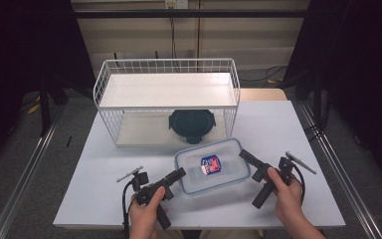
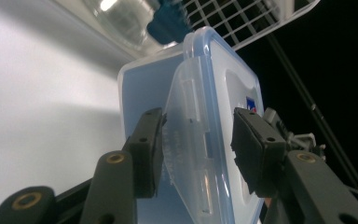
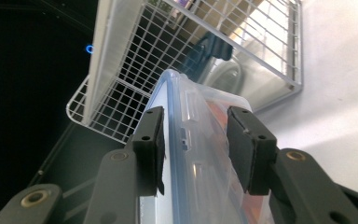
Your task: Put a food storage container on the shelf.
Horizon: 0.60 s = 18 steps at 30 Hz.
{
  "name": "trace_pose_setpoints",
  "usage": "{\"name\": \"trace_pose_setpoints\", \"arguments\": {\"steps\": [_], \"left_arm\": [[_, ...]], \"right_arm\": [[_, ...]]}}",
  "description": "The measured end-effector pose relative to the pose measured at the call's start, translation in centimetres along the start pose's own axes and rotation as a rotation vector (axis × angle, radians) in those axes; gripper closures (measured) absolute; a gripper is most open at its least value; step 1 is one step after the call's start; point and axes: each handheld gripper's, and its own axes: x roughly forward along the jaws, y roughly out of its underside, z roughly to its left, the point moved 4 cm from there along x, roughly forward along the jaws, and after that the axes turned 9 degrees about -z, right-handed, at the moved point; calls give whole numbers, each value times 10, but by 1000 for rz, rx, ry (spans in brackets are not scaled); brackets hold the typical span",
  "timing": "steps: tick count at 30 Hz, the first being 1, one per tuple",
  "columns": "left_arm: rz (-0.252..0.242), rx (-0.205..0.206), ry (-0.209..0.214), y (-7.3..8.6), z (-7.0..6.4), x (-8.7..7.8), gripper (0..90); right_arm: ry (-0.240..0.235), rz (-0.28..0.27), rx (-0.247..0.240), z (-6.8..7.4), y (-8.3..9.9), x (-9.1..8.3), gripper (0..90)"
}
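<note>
A clear rectangular food box with a blue-rimmed lid and a red-and-blue sticker lies at the table's front centre. My left gripper is at its left end. In the left gripper view the jaws straddle the box's clear latch flap; one pad touches it and a gap shows at the other. My right gripper is at the right end. There its jaws stand on either side of the lid rim and latch, close but not clamped.
A white wire rack with a solid top shelf stands behind the box. A dark teal round container sits on its lower level. The table's front edge runs just under the person's hands.
</note>
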Motion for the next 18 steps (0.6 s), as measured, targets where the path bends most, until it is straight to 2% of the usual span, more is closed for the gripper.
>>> {"name": "trace_pose_setpoints", "arguments": {"steps": [2, 3, 4, 5, 6, 8, 9, 14, 16, 17, 18], "left_arm": [[-18, -4, 15, -2, -2, -1, 550], [-9, -2, 21, -4, -3, -2, 550], [-29, -4, 18, -5, -3, -3, 550], [-28, 9, 26, -7, -4, -4, 550], [-31, 0, 26, -8, -5, -4, 550], [-36, 28, 30, -11, -6, -6, 551], [-43, 14, 31, -12, -8, -6, 552], [-84, 23, 39, -20, -16, -8, 558], [-96, 48, 49, -24, -17, -10, 561], [-105, 31, 57, -26, -19, -10, 562], [-114, 37, 57, -27, -20, -11, 562]], "right_arm": [[-20, -32, 20, 3, -1, 1, 590], [-32, -44, 19, 5, -1, 1, 592], [-36, -50, 20, 7, -1, 2, 593], [-41, -50, 20, 8, -1, 2, 593], [-46, -54, 18, 10, -1, 2, 593], [-49, -46, 16, 13, -1, 3, 593], [-53, -48, 17, 14, -1, 3, 593], [-79, -64, 30, 20, -2, 4, 594], [-92, -73, 24, 23, -2, 6, 593], [-94, -79, 26, 24, -2, 6, 593], [-100, -87, 26, 27, -3, 7, 593]]}}
